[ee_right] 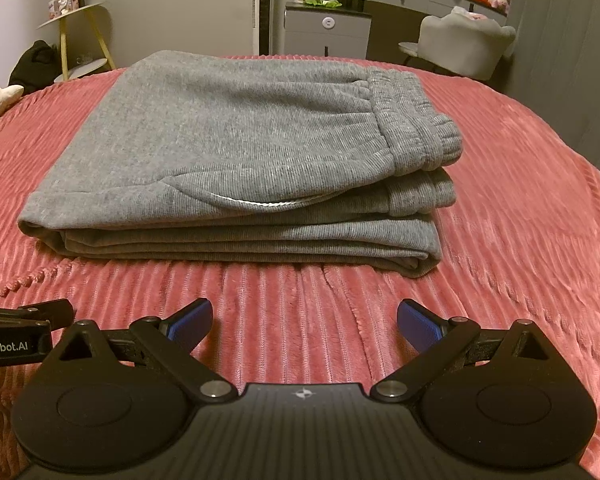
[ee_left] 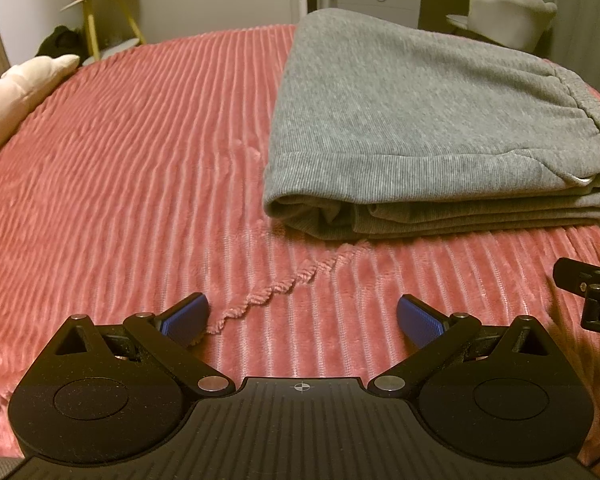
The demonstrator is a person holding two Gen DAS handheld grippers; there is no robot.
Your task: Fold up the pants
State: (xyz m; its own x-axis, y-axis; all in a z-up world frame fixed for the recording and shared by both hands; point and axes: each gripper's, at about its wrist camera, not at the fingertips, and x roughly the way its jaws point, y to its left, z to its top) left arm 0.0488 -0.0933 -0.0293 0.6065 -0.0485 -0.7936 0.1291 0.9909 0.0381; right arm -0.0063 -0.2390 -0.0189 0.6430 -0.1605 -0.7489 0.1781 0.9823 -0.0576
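left tool [ee_left: 302,320] — pads spread wide, empty, low over the pink bed cover [ee_left: 140,152], near the pants' folded edge. gray pants [ee_right: 236,148] lie mid-bed in a thick stacked fold, waistband [ee_right: 412,128] on the right. likely soft, limp, fairly heavy fleece; pinch the whole stack at its edge. right tool [ee_right: 304,322] — spread apart too, empty, just short of the stack.
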